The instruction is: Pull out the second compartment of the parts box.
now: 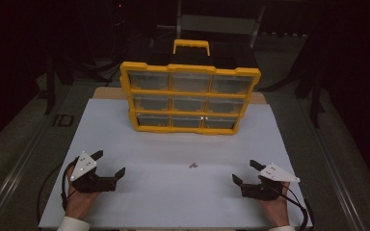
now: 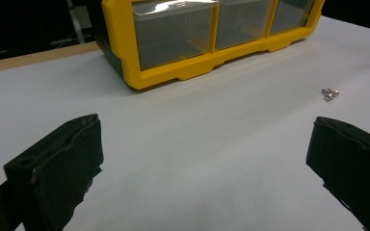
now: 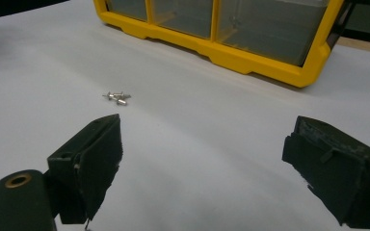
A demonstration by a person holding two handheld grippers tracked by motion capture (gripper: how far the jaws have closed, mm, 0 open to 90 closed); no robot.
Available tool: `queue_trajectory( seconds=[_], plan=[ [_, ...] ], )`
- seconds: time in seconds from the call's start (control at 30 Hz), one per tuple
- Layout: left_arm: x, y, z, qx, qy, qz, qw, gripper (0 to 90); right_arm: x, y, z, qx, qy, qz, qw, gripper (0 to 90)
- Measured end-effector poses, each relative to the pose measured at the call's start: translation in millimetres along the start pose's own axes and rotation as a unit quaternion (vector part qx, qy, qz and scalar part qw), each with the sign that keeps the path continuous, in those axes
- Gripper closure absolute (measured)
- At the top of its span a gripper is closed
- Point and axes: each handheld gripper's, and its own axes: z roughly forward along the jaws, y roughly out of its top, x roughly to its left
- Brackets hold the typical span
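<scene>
Work looks barely begun. High view: left gripper (image 1: 110, 166) and right gripper (image 1: 246, 172) rest spread and empty; small screws (image 1: 192, 165) lie between them, drawer cabinet (image 1: 190, 97) at twelve o'clock, drawers shut.

Left gripper view: screws (image 2: 329, 93) at two o'clock, bare white table (image 2: 212, 159) ahead.

Right gripper view: screws (image 3: 116, 97) at eleven o'clock, nearby, path open; the cabinet's yellow edge (image 3: 250, 62) lies well beyond.

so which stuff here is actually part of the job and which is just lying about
In the job:
- small metal screws on the white table
- yellow drawer organizer, all drawers shut
- left gripper and right gripper, both open and empty

Just lying about:
- black frame beside the table
- metal stand behind the organizer
</scene>
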Motion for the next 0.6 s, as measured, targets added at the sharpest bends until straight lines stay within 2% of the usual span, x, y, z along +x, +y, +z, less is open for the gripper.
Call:
queue_trajectory(
  seconds=[0.5,0.6],
  plan=[
    [-1.0,-0.4,0.3,-0.001,0.003,0.003,1.0,0.2,1.4,2.2,-0.7,-0.002,-0.008,-0.001,1.0,11.7],
    [-1.2,-0.4,-0.1,-0.003,0.003,0.002,1.0,0.2,2.0,3.3,-0.8,-0.003,-0.009,0.006,0.9999,11.7]
  ],
)
